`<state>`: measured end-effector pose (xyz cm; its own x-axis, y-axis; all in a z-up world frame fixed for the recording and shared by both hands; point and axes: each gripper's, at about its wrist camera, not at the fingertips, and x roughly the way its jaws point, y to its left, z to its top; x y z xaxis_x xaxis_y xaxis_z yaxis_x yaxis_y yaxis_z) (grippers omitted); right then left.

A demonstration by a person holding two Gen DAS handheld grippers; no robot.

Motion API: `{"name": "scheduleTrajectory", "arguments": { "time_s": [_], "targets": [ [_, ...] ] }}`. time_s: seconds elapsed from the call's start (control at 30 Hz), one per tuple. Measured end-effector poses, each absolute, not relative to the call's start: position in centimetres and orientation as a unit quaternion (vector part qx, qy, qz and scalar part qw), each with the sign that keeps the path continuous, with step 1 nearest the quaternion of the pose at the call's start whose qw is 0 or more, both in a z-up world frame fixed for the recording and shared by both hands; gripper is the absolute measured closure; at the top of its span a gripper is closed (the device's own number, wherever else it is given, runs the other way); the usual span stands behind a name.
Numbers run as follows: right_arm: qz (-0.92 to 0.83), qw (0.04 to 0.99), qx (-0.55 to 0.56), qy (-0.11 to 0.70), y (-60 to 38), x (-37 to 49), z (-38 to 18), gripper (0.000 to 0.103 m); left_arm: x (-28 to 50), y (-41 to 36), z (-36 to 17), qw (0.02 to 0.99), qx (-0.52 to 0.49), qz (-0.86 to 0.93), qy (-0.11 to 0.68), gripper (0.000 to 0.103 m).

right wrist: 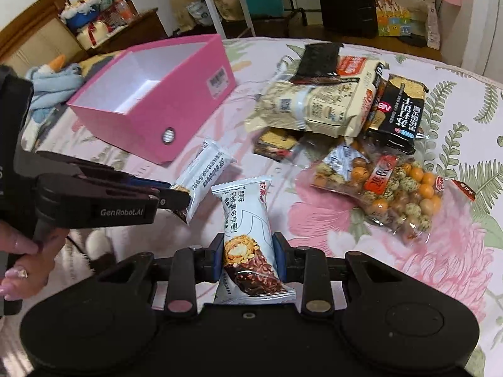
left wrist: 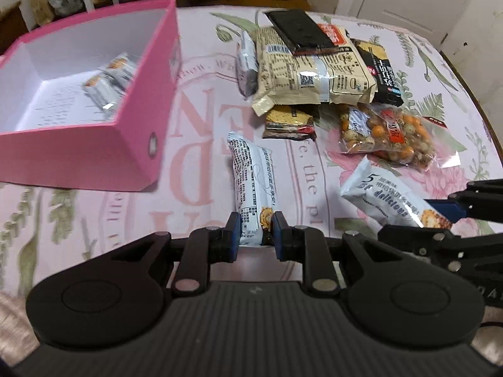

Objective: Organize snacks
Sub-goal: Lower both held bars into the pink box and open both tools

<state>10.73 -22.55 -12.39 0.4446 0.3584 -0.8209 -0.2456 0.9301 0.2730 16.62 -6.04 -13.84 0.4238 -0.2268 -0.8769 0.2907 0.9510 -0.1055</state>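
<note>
Item: two white foil-wrapped snack bars, each lifted clear of the floral tablecloth (left wrist: 94, 207).

Left gripper (left wrist: 256, 232): jaws clenched on the left-hand bar (left wrist: 251, 182), pads pressing its printed lower end, the rest of the wrapper projecting forward toward the pile.

Right gripper (right wrist: 248, 254): jaws clamped across the right-hand bar (right wrist: 245, 220) just above its picture of a chocolate-and-rice roll; the crimped tail stuck out behind the pads.

Destination: pink box (left wrist: 125, 144), open-topped, white inside, ahead and to the left in the left wrist view. Two matching bars (left wrist: 110, 78) already lay in it against the near wall.

Remaining stock on the cloth: cream cracker bag (left wrist: 311, 72) with a dark flat packet (left wrist: 301, 31) on top, black cracker pack (left wrist: 383, 72), small brown biscuit pack (left wrist: 289, 122), clear bag of coated nuts (left wrist: 386, 135).

Handling, as judged: bars looked light, with a stiff but brittle core under a slick, crinkly film. A firm pinch across the solid middle suited them; the flat crimped ends would fold and slide. Squeezing hard risked crushing the filling. The wrappers appeared puffy, so some give under the pads was likely.
</note>
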Motion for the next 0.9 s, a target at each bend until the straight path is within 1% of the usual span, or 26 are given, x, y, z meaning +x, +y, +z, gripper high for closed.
{"name": "scheduleTrajectory", "arguments": {
  "time_s": [0.37,0.7,0.9],
  "targets": [
    [0.210,0.860,0.021,0.465,-19.5,9.6,-5.8,0.067,13.4,-2.1,-7.5,0.870,0.014,-0.164,0.465,0.083],
    [0.251,0.866,0.005,0.431,-14.9,11.1,-2.9,0.067,13.2,2.0,-3.7,0.893,0.006,-0.141,0.428,0.083],
    [0.267,0.871,-0.001,0.412,-11.6,14.1,-1.9,0.067,14.6,5.2,-2.8,0.903,-0.012,-0.111,0.414,0.083]
  ]
}}
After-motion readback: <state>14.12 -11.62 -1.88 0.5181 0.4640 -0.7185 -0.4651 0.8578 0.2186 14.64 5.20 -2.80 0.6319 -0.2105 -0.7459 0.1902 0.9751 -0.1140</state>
